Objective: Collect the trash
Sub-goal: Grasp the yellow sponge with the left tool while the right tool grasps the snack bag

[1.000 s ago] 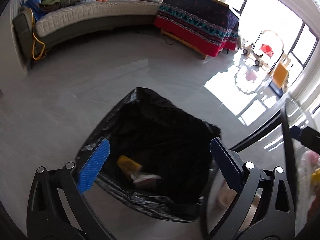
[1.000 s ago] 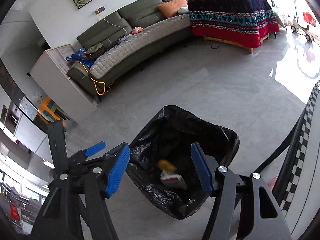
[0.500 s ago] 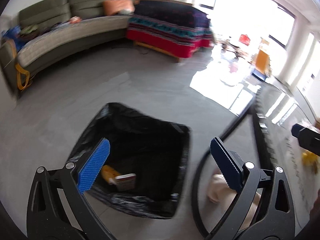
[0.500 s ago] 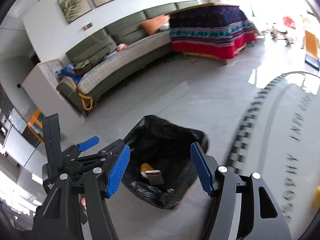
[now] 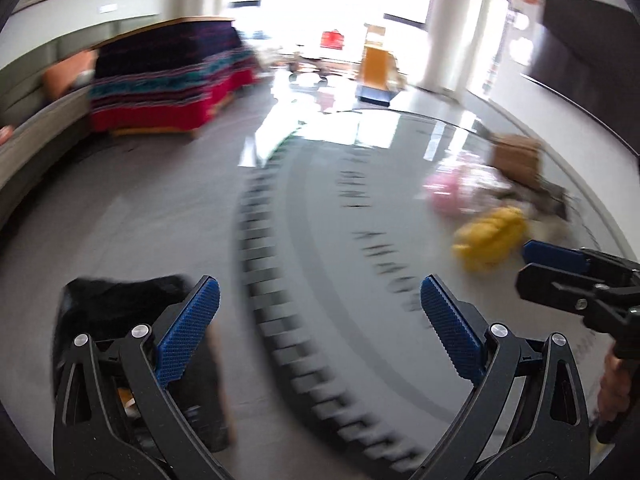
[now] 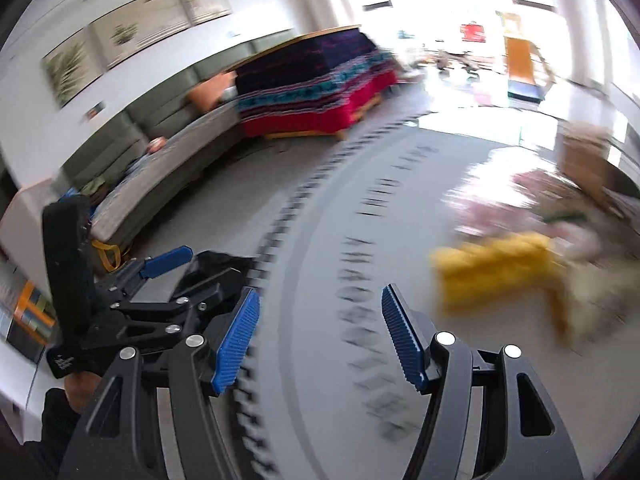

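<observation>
My left gripper [image 5: 320,320] is open and empty above a round grey table [image 5: 340,280] with a checkered rim. My right gripper [image 6: 320,320] is open too, with nothing between its fingers; it also shows as the right gripper [image 5: 560,272] at the edge of the left wrist view. A blurred pile of trash lies ahead on the table: a yellow wrapper [image 5: 490,236] [image 6: 496,272], pink packaging [image 5: 444,192] [image 6: 520,200] and a brown cardboard box [image 5: 516,156] [image 6: 588,160]. The black trash bag [image 5: 100,312] stands on the floor at lower left, partly behind my left fingers.
A green sofa [image 6: 160,160] and a bed with a red and dark patterned cover [image 5: 160,88] [image 6: 312,92] line the far side. Bright windows and an orange stand [image 5: 376,64] lie beyond the table. A hand [image 6: 80,392] holds the left gripper [image 6: 160,280].
Both grippers have swung right, away from the open trash bag and over the round table. The bag has slid to the lower left and the trash pile has come into view. The jaws have kept the same width.
</observation>
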Motion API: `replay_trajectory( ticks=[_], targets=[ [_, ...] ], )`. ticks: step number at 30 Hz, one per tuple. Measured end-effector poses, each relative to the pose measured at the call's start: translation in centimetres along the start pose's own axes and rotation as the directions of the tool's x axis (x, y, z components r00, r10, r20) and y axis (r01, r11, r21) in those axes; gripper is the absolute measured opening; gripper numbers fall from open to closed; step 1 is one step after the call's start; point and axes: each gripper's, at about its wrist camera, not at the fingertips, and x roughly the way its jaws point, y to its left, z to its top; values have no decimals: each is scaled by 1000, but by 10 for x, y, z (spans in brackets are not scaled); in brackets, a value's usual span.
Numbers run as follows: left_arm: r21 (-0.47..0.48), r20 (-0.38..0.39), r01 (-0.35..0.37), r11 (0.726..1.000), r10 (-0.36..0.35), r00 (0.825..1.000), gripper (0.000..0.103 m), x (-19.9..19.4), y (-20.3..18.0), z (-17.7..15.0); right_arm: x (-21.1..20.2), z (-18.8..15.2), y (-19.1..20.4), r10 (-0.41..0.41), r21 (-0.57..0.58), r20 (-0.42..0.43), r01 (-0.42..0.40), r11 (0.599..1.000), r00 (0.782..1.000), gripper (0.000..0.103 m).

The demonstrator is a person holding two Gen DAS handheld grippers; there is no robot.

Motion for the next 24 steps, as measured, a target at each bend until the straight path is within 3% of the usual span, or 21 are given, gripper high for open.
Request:
replay_trajectory(
  ticks=[4,7,13,18,20,22,24],
  targets=[
    [112,-46,119,987,-114,992,97,30,-56,15,-30,-12,-57,-124,104,8,123,987,992,65],
    [190,-107,174,966,-156,982,97,57,-92,23,-46,-19,-89,-182,163,21,176,971,983,65],
    [289,-204,206,935,-150,967,97,98,-135,36,-63,-27,-150,-203,324,8,189,927,979,65],
    [330,-262,202,922,-116,958,97,128,-158,43,-66,-26,-179,-239,391,15,214,895,971,65],
    [333,-277,208,920,-115,954,93,136,-166,45,-65,-25,-182,-251,399,11,226,889,968,65],
    [316,-310,240,918,-139,941,81,144,-167,46,-61,-24,-187,-255,421,8,228,878,967,65],
    [310,-302,237,921,-141,943,78,143,-167,43,-54,-20,-191,-261,449,-1,234,862,965,65]
  ],
)
